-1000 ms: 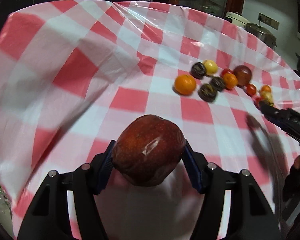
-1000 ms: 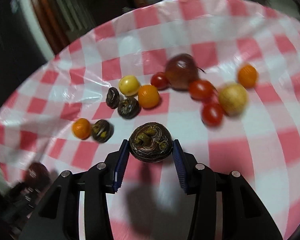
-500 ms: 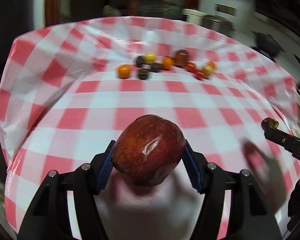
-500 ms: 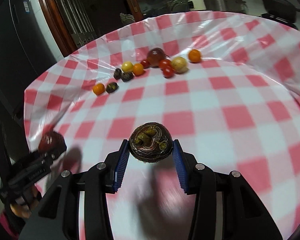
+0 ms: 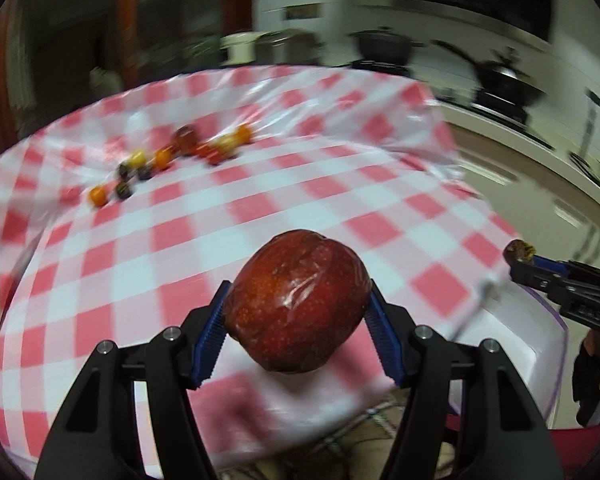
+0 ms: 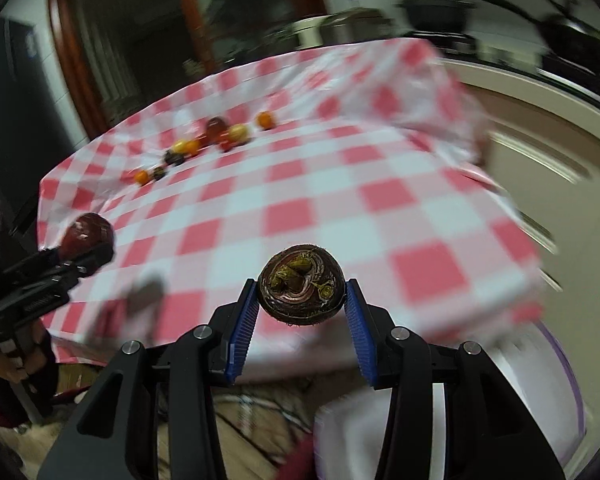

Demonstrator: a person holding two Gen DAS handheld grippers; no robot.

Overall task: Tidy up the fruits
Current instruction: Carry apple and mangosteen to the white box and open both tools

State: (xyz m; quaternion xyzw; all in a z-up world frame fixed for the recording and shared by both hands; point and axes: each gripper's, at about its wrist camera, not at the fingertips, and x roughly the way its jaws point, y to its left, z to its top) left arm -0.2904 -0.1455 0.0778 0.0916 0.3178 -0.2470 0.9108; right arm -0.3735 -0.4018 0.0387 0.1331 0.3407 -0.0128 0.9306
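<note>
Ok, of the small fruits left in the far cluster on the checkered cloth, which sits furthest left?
The small round orange fruit, alone at the cluster's left end, just left of a dark brown wrinkled fruit.

Dim indoor light, heavy motion blur — background smeared, fisheye bending edges, dark vignette corners

We pull both grippers back from the fruit cluster [image 5: 168, 160], which now sits small near the table's far edge. The near edge of the checked tablecloth [image 6: 300, 208] comes into view, and a white container [image 5: 540, 332] appears beyond it.
</note>
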